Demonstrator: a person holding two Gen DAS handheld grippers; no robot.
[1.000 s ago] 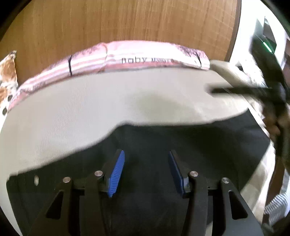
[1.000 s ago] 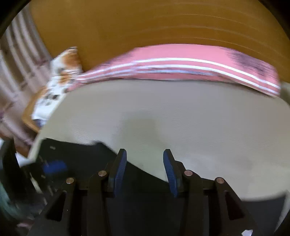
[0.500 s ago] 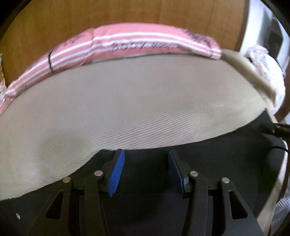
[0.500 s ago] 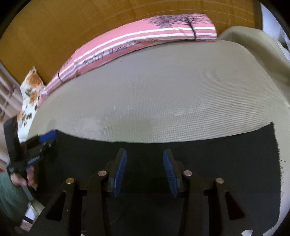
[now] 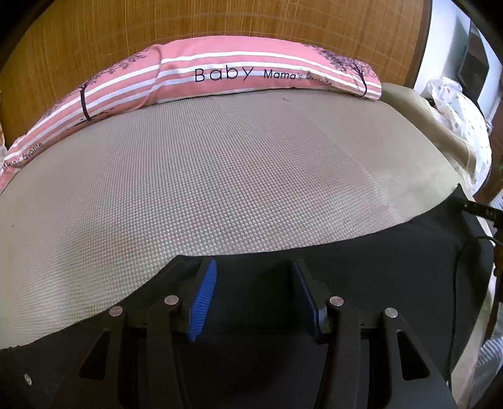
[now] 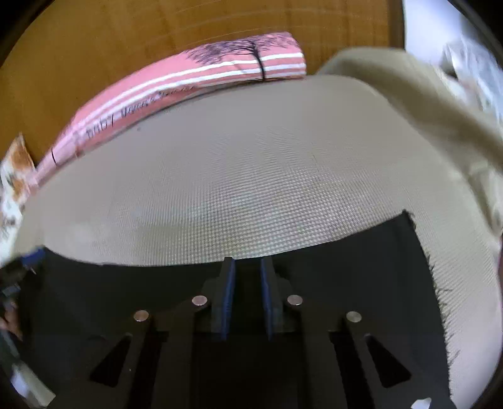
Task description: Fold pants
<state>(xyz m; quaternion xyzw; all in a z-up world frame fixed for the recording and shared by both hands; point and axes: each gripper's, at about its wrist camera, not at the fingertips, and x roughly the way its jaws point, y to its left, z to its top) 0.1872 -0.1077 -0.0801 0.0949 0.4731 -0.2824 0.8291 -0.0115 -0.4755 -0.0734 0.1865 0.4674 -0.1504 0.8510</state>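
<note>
Two claws hang over a pair of black pants [image 5: 361, 270] spread along the near edge of a bed. One, the left gripper [image 5: 253, 291], stands about half open, its blue-padded fingers [image 5: 204, 294] apart with only dark cloth showing in the gap below them; whether the tips touch that cloth I cannot tell, and nothing is pinched between them. Its fingers sit just inside the far edge of the pants, near a spot where the black hem bulges out onto the beige woven bed cover [image 5: 220, 176]. From there the pants run off to the right, where the tip of the other tool shows at the picture's edge. Over on the right, the right gripper [image 6: 246, 291] has its jaws narrow and closing, a slim gap left between the pads, with black fabric lying beneath and nothing clearly caught yet. Its tips reach right to the far edge of the pants [image 6: 345, 277], and a frayed cut end of the cloth lies off to its right. Behind the cover, a pink striped pillow [image 5: 251, 72] lies along a wooden headboard [image 5: 220, 22].
</note>
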